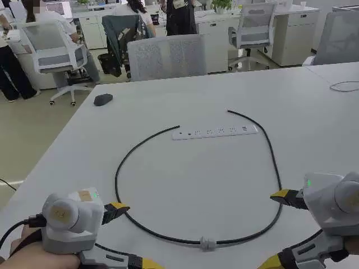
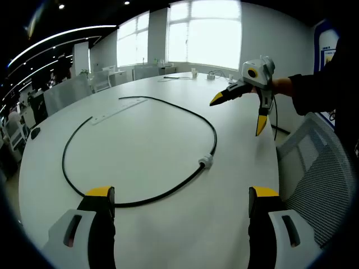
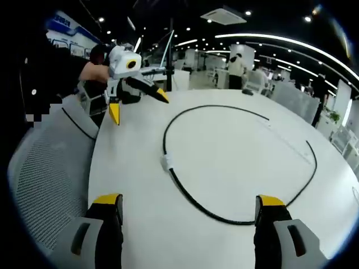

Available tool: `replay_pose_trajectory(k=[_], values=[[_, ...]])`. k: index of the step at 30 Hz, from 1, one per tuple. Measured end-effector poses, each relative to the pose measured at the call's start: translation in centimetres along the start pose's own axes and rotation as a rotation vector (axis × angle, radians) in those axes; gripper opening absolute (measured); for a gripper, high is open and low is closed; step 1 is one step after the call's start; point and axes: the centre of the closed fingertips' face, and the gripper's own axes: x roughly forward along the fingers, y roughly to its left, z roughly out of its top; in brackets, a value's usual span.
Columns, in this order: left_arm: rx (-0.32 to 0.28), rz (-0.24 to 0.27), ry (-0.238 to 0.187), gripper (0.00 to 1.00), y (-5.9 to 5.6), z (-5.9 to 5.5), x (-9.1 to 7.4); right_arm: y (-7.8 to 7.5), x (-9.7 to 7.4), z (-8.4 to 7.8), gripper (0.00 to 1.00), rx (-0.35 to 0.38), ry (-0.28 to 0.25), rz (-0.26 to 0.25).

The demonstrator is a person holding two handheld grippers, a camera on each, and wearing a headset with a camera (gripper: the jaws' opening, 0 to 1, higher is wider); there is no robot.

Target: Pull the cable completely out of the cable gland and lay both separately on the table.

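Cable gland on cable; both hand-held grippers empty.
We note the cable gland on the white surface, sitting on the near arc of the looped black cable. The left hand-held gripper hangs left of the gland and the right hand-held gripper right of it, both with jaws spread wide. A power strip lies beyond the gland.

We find the table bare inside the cable loop and on both sides of it — free room to reach in. In the way: a power strip across the loop's far end, a mouse far left, and a chair at the far edge.
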Motion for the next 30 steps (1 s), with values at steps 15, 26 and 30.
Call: replay_pose_trajectory(k=[15,26,30], values=[[-0.014,0.013,0.007,0.99,0.5,-0.3,-0.3,0.0,0.0,-0.8,0.99,0.026,0.036,0.004],[-0.024,0.012,-0.002,0.99,0.4,-0.2,-0.2,0.1,0.1,-1.8,0.99,0.06,0.092,0.004],[-0.038,0.016,-0.029,0.99,0.5,0.1,-0.4,-0.3,0.0,-1.7,0.99,0.076,0.092,-0.016]])
